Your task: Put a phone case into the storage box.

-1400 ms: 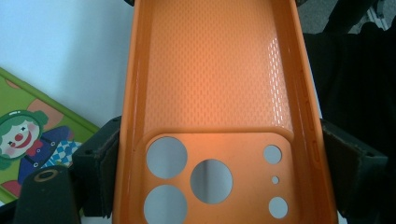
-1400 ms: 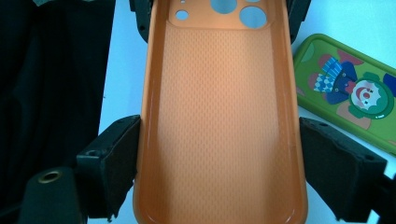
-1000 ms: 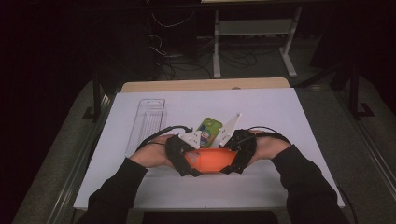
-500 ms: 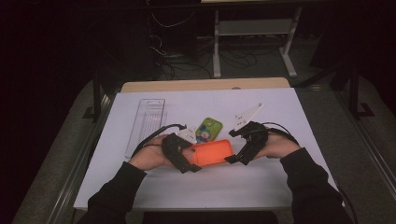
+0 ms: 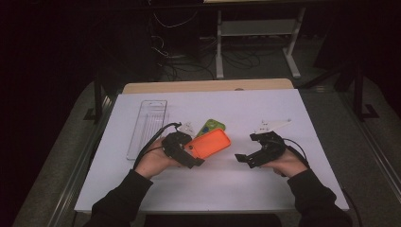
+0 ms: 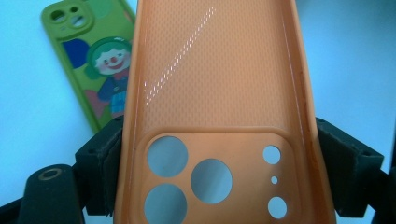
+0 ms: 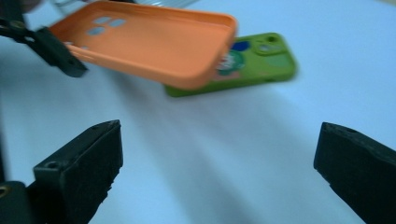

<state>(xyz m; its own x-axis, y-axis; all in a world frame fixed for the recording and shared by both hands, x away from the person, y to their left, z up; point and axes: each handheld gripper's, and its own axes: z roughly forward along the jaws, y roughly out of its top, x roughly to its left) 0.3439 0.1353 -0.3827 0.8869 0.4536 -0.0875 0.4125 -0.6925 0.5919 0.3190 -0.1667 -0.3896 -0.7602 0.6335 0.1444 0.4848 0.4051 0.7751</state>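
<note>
An orange phone case (image 5: 208, 143) is held clear of the white table, inner side up, camera holes toward the hand. My left gripper (image 5: 189, 153) is shut across its camera end, and in the left gripper view the black pads (image 6: 107, 158) press both long edges of the orange case (image 6: 219, 93). A green cartoon case (image 5: 211, 126) lies flat just behind it, partly under the orange case's far end (image 7: 154, 37). My right gripper (image 5: 247, 147) is off to the right; its jaws have just been opening and stand wide apart (image 7: 219, 163) with nothing between them.
A clear plastic tray (image 5: 147, 127) lies at the left of the white table top (image 5: 283, 189). A wooden strip (image 5: 208, 86) borders the far edge. Metal stands and cables fill the dark floor beyond.
My right gripper has let go of the orange case and drawn away to the right and a little down. The left gripper still holds the case, nearly unmoved.
</note>
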